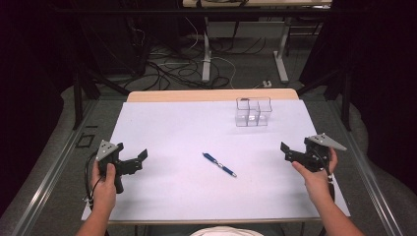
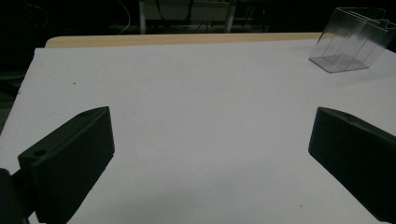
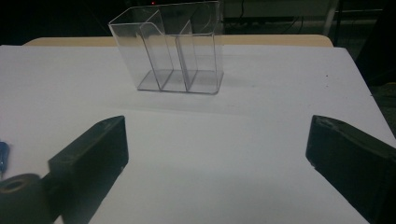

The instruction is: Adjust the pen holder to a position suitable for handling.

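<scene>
Both claws — left claw and right claw — hover released and empty at nine and three o'clock, flanking the blue ballpoint pen lying mid-surface — presumably bound for the clear three-compartment plastic holder at twelve.

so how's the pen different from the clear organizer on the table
The pen is blue and opaque; the clear organizer is see-through plastic. The pen lies flat on the white table, set on a diagonal, while the organizer stands upright. The pen is one slim stick near the middle between the two grippers; the organizer is a boxy holder split into compartments, farther back. Both rest on the table, untouched.
</scene>
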A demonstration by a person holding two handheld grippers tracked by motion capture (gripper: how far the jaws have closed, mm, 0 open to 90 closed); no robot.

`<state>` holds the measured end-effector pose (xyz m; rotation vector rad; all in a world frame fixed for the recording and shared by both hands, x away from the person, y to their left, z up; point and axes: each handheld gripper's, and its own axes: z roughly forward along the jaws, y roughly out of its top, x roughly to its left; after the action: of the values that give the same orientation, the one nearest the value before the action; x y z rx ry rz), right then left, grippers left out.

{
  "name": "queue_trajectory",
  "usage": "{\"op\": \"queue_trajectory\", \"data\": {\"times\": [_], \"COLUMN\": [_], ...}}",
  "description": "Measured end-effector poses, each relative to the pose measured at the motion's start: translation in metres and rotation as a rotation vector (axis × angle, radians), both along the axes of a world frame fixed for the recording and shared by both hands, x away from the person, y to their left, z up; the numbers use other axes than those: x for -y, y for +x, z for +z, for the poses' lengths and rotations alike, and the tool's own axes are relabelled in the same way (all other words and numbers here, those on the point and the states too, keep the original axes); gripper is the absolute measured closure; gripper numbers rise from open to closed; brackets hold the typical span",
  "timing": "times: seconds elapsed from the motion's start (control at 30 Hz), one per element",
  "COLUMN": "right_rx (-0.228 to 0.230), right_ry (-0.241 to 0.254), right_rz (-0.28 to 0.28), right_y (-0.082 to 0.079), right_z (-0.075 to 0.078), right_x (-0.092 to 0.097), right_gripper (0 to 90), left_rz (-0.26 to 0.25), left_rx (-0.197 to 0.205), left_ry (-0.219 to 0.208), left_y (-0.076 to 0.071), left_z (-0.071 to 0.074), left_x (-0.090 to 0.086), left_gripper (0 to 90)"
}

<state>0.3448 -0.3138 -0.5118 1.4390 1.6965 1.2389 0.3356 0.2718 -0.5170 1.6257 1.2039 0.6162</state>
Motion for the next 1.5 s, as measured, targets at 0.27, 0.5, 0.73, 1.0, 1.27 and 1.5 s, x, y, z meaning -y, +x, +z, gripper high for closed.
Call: {"op": "queue_trajectory", "data": {"times": [0.27,0.5,0.73,1.0,1.27,1.5], "right_rx": [0.000,0.021,0.020,-0.006,-0.002,0.003], "right_ry": [-0.039,-0.047,-0.051,-0.111,-0.078,-0.118], "right_rz": [0.009,0.022,0.010,0.052,0.111,0.150], "right_y": [0.003,0.005,0.018,0.039,0.064,0.082], "right_z": [0.003,0.006,0.011,0.027,0.041,0.050], "right_x": [-0.004,-0.001,0.007,0.002,-0.006,-0.019], "right_gripper": [20.0,29.5,41.2,42.7,60.2,72.2], "left_rz": [0.002,-0.005,-0.014,-0.030,-0.024,-0.014], "left_rx": [-0.003,0.006,0.008,-0.009,-0.008,-0.002], "left_ry": [0.010,0.027,0.047,0.052,0.045,0.041], "left_y": [-0.002,-0.004,-0.004,-0.004,-0.004,-0.005], "left_z": [0.000,0.001,0.002,0.000,0.000,0.000], "left_x": [0.001,0.002,0.006,0.007,0.005,0.003], "left_gripper": [0.2,0.2,0.2,0.2,0.2,0.2]}}
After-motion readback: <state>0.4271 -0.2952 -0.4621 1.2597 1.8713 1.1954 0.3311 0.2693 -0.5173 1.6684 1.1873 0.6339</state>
